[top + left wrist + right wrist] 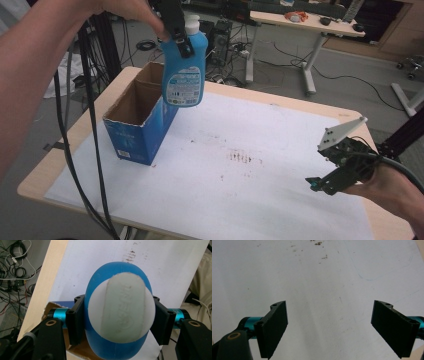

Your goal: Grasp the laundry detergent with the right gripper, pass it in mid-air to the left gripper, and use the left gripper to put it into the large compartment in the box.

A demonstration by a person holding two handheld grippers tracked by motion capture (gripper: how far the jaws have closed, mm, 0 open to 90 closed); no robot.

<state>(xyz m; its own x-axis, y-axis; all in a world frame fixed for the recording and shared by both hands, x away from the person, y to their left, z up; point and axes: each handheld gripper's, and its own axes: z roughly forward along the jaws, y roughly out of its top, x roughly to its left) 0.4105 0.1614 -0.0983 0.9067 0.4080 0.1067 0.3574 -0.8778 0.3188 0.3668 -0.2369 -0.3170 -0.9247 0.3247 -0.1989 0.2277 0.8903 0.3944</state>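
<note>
Above the open box (134,117), the left gripper (179,42) clamps the blue bottle (184,70); right gripper (320,184) gapes empty.

bottle (184,70) above box (135,125), box on table (300,107)

my left gripper (117,322): black jaws, teal rods, brass-ringed screws
my right gripper (320,184): black frame, grey three-cornered plate
my cables (82,150): black, left of frame
</note>
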